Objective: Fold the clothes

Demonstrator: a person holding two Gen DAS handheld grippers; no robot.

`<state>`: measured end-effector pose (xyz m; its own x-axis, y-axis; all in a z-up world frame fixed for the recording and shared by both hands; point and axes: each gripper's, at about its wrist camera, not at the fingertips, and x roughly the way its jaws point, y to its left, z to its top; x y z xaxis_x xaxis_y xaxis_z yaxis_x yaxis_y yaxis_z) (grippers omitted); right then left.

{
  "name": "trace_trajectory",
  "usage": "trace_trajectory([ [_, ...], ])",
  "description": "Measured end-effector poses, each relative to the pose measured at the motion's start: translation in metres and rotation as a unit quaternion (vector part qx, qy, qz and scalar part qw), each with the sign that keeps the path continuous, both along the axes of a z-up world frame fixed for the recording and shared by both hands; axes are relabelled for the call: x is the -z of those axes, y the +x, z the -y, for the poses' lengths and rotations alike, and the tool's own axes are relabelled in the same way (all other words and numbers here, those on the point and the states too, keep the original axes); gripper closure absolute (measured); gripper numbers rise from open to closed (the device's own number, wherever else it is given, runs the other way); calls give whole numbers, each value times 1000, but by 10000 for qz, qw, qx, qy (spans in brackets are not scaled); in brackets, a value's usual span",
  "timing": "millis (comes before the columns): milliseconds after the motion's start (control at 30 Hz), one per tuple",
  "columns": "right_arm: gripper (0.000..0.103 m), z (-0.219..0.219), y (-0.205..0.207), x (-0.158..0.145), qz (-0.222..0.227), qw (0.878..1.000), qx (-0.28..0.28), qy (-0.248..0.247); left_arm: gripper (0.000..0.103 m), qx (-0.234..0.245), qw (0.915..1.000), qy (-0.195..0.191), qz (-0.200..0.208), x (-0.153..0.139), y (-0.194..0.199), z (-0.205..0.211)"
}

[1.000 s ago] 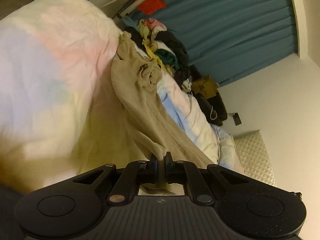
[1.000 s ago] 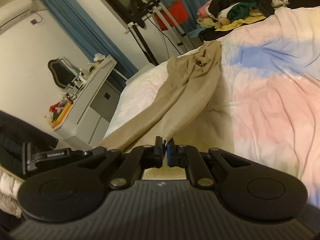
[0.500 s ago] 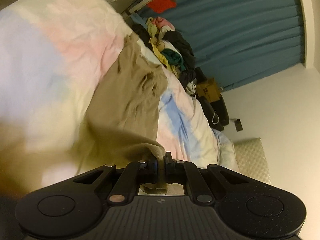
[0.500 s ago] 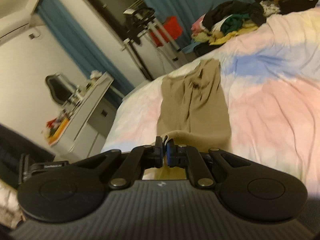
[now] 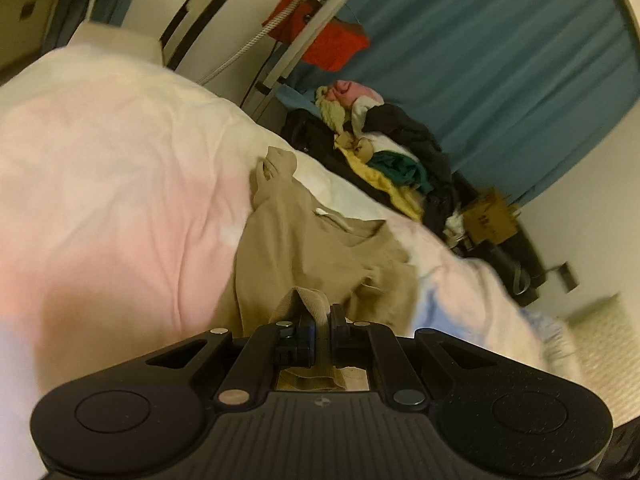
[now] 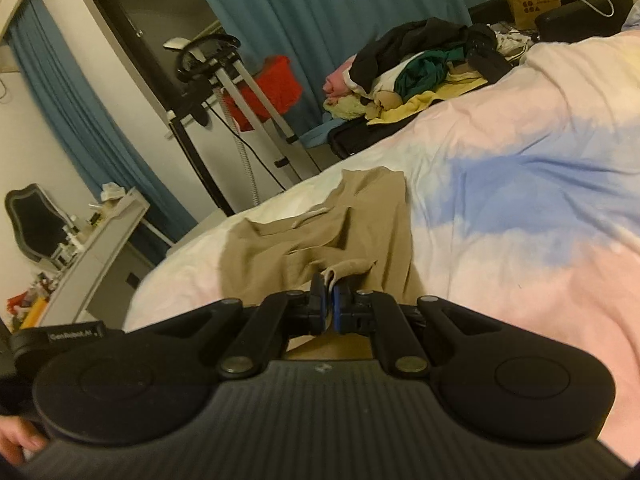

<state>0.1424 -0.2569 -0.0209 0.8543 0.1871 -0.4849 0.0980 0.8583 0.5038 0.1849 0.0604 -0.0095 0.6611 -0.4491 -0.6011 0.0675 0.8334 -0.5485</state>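
Item: tan soft knit trousers [image 5: 320, 248], limp, light; my L claw [image 5: 322, 322] & R claw [image 6: 329, 304] each pinch 1 hem edge, best hold pts

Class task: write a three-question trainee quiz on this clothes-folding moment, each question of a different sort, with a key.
1. True or false: the left gripper is shut on an edge of the tan cloth garment.
2. What does the right gripper hold? A) a yellow towel B) the garment C) nothing
3. Fill in: the garment lies on the pastel tie-dye ___.

Key: 1 true; 2 B; 3 bedspread.
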Motion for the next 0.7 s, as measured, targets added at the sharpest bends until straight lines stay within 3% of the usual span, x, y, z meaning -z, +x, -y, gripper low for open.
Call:
trace_trajectory([
  [233, 96, -5, 30, 34, -166, 9985, -105, -508, 95, 284, 9952, 932, 83, 52, 37, 32],
  [433, 94, -12, 46, 52, -308, 9954, -197, -881, 92, 422, 9896, 1345, 289, 55, 34, 43],
  [500, 94, -14, 51, 58, -355, 9940, -228, -1005, 87, 465, 9880, 1424, 377, 51, 27, 45],
  [533, 94, -15, 53, 61, -378, 9933, -243, -1067, 80, 486, 9871, 1464, 422, 49, 24, 46],
  [600, 93, -14, 46, 52, -333, 9936, -204, -1062, 73, 486, 9850, 1555, 572, 40, 13, 47],
  [667, 91, -14, 33, 38, -205, 9932, -175, -1135, 59, 454, 9822, 1651, 771, 28, -2, 48],
  [700, 86, -14, 26, 31, -139, 9928, -162, -1174, 57, 448, 9811, 1664, 878, 21, -12, 49],
])
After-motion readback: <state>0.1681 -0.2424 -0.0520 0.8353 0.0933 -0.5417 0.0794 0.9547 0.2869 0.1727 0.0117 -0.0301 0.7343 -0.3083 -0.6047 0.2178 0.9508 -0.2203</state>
